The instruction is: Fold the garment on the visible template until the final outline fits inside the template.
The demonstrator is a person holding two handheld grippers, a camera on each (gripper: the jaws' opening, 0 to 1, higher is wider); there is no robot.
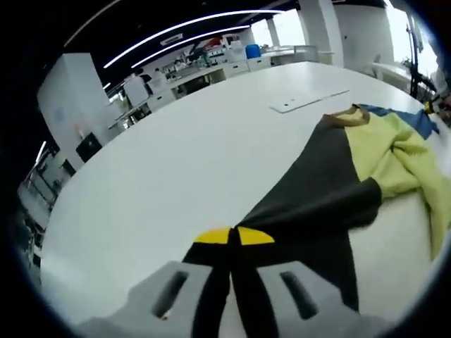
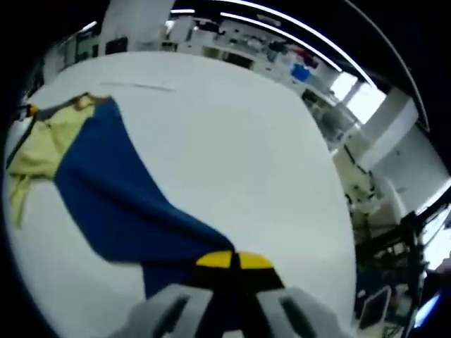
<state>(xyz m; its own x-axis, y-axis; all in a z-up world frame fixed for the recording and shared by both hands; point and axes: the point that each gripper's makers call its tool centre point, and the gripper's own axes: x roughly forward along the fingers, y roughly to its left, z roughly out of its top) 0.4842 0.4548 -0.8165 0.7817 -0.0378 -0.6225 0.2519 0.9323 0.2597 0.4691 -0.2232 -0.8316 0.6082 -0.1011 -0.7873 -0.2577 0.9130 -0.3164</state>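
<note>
1. The left tool (image 1: 233, 243) is gripping the black panel (image 1: 310, 204) of the garment. Its yellow-tipped jaws are pressed together on the cloth, which is running down between them toward the camera.
2. Ahead of the left tool and to its right, the black panel is stretching away in a taut wedge and meeting the yellow-green panel (image 1: 394, 151), which is lying crumpled. A strip of blue is showing beyond it. The pull is presumably meant to draw one side of the garment flat before a fold.
3. The right tool (image 2: 235, 260) is clamping the blue panel (image 2: 120, 197) in the same way, jaws closed on the fabric edge.
4. Ahead of the right tool and to its left, the blue panel is fanning out across the white table (image 2: 239, 127) toward the yellow-green cloth (image 2: 39, 144) at the far end.
5. Both tools are being held low, nearly level with the table, and are pointing along the cloth. This pose is judged to keep the fabric stretched between two held points.
6. A thin white strip (image 1: 306, 102) is lying on the table beyond the left tool, near the garment's far end. Whether it belongs to the template cannot be told.
7. The garment is still spread rather than folded, so the task appears to be at an early stage.
</note>
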